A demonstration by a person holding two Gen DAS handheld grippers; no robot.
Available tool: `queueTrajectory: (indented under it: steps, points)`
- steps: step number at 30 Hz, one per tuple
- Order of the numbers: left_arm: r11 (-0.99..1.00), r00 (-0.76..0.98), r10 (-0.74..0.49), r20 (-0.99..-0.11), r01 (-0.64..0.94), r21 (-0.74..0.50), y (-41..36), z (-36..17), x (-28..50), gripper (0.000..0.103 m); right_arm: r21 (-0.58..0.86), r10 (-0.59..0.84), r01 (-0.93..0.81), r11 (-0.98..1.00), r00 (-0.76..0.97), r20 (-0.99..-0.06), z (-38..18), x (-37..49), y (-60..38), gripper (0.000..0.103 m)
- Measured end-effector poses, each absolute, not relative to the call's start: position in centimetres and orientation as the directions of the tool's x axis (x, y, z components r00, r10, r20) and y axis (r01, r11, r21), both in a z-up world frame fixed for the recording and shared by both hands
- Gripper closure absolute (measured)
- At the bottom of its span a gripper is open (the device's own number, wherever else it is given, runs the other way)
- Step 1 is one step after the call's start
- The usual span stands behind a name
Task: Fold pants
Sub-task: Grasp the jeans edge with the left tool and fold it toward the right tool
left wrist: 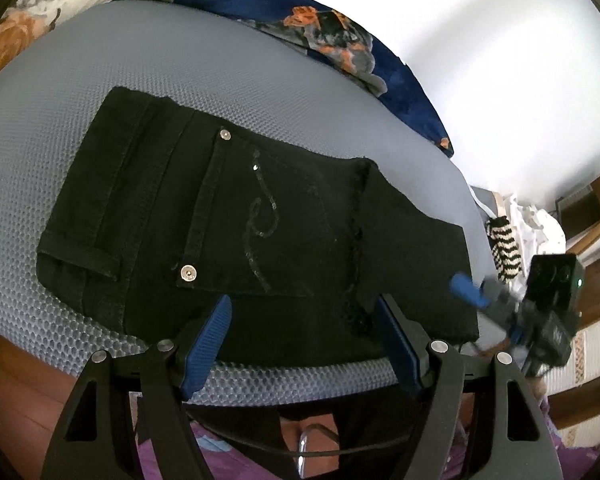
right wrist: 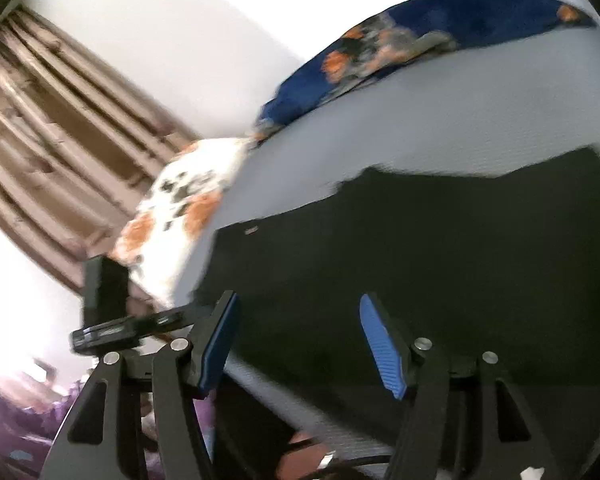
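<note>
Grey mesh-textured mattress fills the scene below a white wall, with a navy floral blanket bunched along its far edge. Black folded denim pants lie flat on it, back pocket up. Over their near edge, the left gripper has its blue-padded fingers apart, holding nothing. Beside it, the right gripper is likewise spread and empty above the pants.

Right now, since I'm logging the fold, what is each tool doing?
Left tool: open, holding nothing, over the folded black denim pants.
Right tool: open, holding nothing, over the same pants.
</note>
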State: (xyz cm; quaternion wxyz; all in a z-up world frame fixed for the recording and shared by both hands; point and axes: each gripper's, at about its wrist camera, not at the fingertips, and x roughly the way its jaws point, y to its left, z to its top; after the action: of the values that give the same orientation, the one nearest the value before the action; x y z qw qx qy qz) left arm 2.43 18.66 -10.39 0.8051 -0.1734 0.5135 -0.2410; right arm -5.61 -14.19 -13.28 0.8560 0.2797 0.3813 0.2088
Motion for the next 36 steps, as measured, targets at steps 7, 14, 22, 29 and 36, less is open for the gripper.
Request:
queueTrajectory:
  steps: [7, 14, 22, 29, 36]
  points:
    - [0.78, 0.309, -0.625, -0.717, 0.29, -0.555, 17.1, -10.2, 2.0, 0.029, 0.64, 0.594, -0.142, 0.755, 0.562, -0.575, -15.7, -3.6, -13.4, 0.048]
    - [0.605, 0.106, -0.785, -0.611, 0.345, -0.718, 14.0, -10.0, 4.2, 0.029, 0.724, 0.679, -0.15, 0.673, 0.512, -0.525, -17.3, -4.6, -13.9, 0.062]
    - [0.638, -0.08, -0.704, -0.705, 0.365, -0.678, 9.7, -14.3, 7.3, 0.029, 0.731, 0.644, -0.113, 0.672, 0.576, -0.503, -15.5, -7.8, -18.9, 0.059]
    - [0.603, -0.13, -0.722, -0.68, 0.362, -0.71, 8.0, -15.4, 8.4, 0.029, 0.717, 0.649, -0.114, 0.688, 0.539, -0.537, -16.9, -7.1, -17.8, 0.057]
    - [0.587, -0.147, -0.726, -0.672, 0.377, -0.717, 7.6, -15.4, 7.5, 0.094, 0.731, 0.645, -0.073, 0.679, 0.535, -0.546, -18.3, -7.2, -18.9, 0.057]
